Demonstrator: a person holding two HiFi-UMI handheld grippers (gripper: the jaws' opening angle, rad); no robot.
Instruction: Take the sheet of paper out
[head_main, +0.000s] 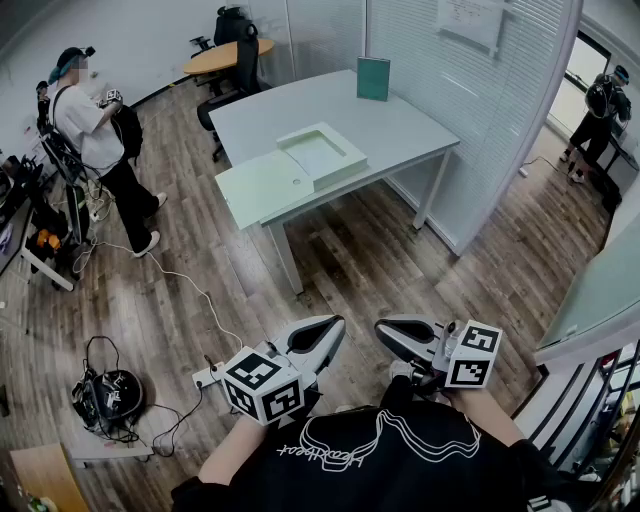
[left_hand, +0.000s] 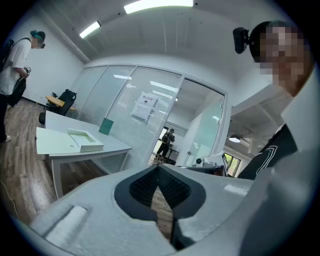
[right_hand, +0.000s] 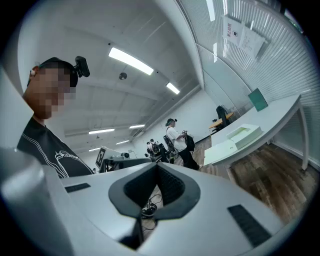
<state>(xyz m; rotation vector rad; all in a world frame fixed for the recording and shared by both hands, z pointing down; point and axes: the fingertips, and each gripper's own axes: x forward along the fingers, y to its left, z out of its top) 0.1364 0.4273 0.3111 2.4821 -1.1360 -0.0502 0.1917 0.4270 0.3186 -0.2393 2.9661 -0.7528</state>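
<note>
A pale, shallow box (head_main: 322, 155) lies open on the white table (head_main: 400, 130), its flat lid (head_main: 262, 186) beside it at the table's near corner. I cannot make out a separate sheet of paper inside it. The same box (left_hand: 86, 140) shows small at left in the left gripper view, and the box (right_hand: 243, 135) shows far off in the right gripper view. Both grippers hang well short of the table, over the wooden floor by the person's chest. My left gripper (head_main: 333, 324) is shut and empty, its fingertips (left_hand: 158, 170) meeting. My right gripper (head_main: 383, 329) is also shut and empty.
A green card (head_main: 374, 78) stands at the table's far side. A person (head_main: 98, 135) stands at left near equipment racks; another person (head_main: 600, 100) is beyond the glass partition (head_main: 500, 110). Cables and a black device (head_main: 105, 396) lie on the floor at lower left. Office chairs (head_main: 235, 60) sit behind the table.
</note>
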